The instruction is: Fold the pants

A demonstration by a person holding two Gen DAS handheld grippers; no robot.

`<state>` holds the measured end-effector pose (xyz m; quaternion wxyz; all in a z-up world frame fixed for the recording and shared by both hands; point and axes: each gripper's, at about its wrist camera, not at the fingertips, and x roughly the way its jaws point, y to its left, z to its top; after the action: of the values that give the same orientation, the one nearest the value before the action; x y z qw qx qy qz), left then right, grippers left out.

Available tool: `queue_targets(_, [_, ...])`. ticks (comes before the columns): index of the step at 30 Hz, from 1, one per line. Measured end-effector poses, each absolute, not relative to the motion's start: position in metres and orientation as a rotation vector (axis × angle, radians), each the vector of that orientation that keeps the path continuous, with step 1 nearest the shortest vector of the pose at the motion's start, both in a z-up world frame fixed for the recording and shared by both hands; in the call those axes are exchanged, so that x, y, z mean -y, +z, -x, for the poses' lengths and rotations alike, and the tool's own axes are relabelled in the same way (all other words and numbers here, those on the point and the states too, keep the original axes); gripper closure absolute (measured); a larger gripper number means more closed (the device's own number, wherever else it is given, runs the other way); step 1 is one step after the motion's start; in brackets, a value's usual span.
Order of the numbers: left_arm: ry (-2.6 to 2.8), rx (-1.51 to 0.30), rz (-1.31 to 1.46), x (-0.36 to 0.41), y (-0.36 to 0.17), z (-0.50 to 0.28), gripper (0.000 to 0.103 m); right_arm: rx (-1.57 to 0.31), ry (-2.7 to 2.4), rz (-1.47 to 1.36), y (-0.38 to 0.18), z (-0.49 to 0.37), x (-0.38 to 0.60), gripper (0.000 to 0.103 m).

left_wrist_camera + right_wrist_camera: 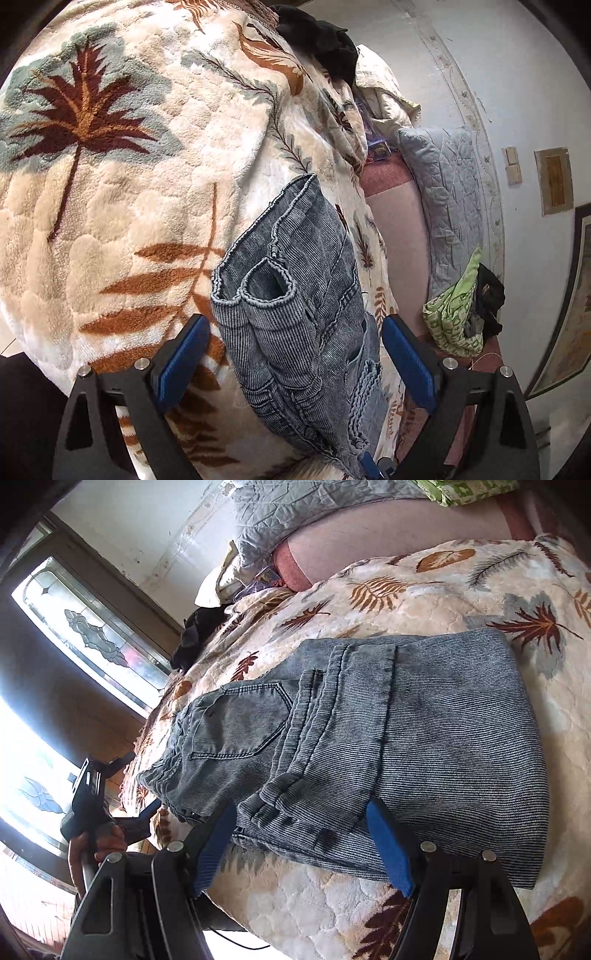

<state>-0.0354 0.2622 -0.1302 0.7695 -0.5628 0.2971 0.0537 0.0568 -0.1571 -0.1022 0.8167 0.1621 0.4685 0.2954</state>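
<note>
Folded grey-blue ribbed denim pants (388, 746) lying flat on a cream plush blanket with brown and grey-blue leaf print (424, 590), spread over a bed. Back pocket facing up, hem cuffs turned toward the left wrist camera, one cuff gaping open. Left tongs (295, 354) released, blue-padded fingers (184, 354) spread wide to either side of the pants' end, pads apart from the cloth. Right tongs (303, 845) likewise released, blue fingers (391, 849) straddling the near folded edge of the pants; contact with the fabric hard to tell. A hand (92, 845) gripping the left tool's handle, seen at the bed's edge in the right wrist view. Beyond the pants: crumpled black garment (317, 37) on the blanket, pale blue quilted pillow (443, 192), green-patterned cloth bundle (458, 310), pink sheet (388, 531).
</note>
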Motion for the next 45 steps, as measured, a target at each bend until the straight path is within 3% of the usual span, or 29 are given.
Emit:
queue_targets(5, [0.173, -0.666, 1.073, -0.245, -0.116, 0.027, 0.01, -0.987, 0.644, -0.363, -0.1, -0.055, 0.163, 0.027])
queue_targets(9, [0.312, -0.759, 0.839, -0.229, -0.109, 0.013, 0.029, -0.987, 0.641, -0.373, -0.1, -0.056, 0.166, 0.027])
queue_targets(13, [0.37, -0.798, 0.74, -0.221, -0.11, 0.005, 0.035, -0.985, 0.632, -0.358, -0.099, -0.055, 0.164, 0.027])
queue_targets(21, [0.357, -0.832, 0.647, -0.214, -0.113, -0.007, 0.061, -1.002, 0.594, -0.305, -0.099, -0.054, 0.155, 0.027])
queue_targets(27, [0.34, -0.824, 0.655, -0.214, -0.111, -0.004, 0.071, -1.016, 0.596, -0.256, -0.084, -0.062, 0.134, 0.027])
queue_targets(33, [0.332, -0.816, 0.671, -0.215, -0.113, -0.001, 0.073, -1.122, 0.683, -0.292, -0.081, -0.092, 0.086, 0.027])
queue_targets(37, [0.329, -0.818, 0.662, -0.214, -0.114, -0.002, 0.073, -1.31, 0.665, -0.338, -0.119, -0.116, 0.066, 0.024])
queue_targets(45, [0.319, -0.812, 0.7, -0.217, -0.116, 0.0, 0.077, -1.306, 0.71, -0.429, -0.095, -0.126, 0.064, 0.024])
